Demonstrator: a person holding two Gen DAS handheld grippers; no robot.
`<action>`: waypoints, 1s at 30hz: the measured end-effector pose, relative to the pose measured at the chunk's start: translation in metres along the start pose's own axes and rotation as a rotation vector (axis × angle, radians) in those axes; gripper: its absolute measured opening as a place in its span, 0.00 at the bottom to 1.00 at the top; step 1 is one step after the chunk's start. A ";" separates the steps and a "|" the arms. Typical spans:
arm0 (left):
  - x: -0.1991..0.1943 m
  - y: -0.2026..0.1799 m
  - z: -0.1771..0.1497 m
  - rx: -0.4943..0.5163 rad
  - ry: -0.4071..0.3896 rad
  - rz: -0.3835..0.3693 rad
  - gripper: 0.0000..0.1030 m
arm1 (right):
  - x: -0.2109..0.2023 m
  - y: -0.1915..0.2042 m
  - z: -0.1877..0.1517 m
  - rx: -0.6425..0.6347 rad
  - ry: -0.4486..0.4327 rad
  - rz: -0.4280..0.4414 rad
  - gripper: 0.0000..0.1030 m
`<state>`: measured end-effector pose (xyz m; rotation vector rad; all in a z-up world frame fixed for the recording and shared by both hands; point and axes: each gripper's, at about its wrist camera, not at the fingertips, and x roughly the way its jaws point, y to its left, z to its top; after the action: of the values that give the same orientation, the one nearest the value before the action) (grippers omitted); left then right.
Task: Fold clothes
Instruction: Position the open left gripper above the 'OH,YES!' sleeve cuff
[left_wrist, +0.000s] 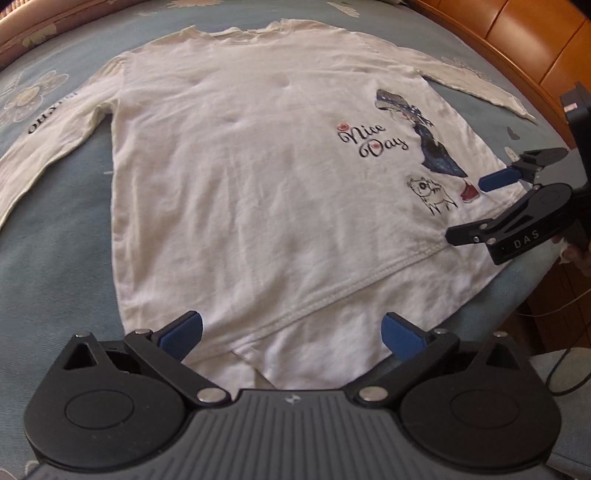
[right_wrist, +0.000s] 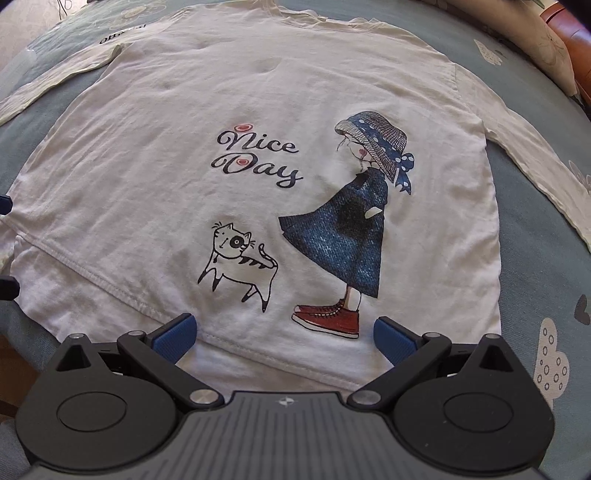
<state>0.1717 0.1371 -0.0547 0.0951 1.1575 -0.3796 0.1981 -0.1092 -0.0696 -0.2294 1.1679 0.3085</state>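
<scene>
— Where is the shirt?

— The white long-sleeved shirt (right_wrist: 258, 110) lies flat, front up, on a blue flower-print bedsheet (left_wrist: 55, 229), both sleeves spread outward. Its print shows "Nice Day" (right_wrist: 256, 157), a girl in a blue dress (right_wrist: 347, 236) and a cat (right_wrist: 236, 266).

— And the tools?

— The left tool (left_wrist: 291, 334) is level and low at the hem's left end, its blue pads spread wide, nothing between them. The right tool (right_wrist: 282, 332) sits at the hem below the girl's red shoes, fingers equally wide apart and empty. From the left wrist view it reaches in from the right edge, pointing toward the print.

— Anything beyond?

— A wooden bed frame (left_wrist: 517, 40) edges the far side.
</scene>
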 end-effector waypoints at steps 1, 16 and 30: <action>0.006 0.009 -0.001 -0.037 0.025 -0.002 0.99 | -0.003 0.003 0.004 0.005 -0.017 0.008 1.00; -0.002 0.036 -0.014 -0.186 0.034 -0.044 0.99 | -0.010 0.047 0.052 -0.061 -0.106 0.088 1.00; -0.037 0.167 -0.011 -0.521 -0.186 0.213 0.99 | -0.002 0.087 0.079 -0.091 -0.095 0.134 1.00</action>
<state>0.2062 0.3052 -0.0454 -0.2659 1.0181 0.1066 0.2348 -0.0013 -0.0399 -0.2139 1.0787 0.4866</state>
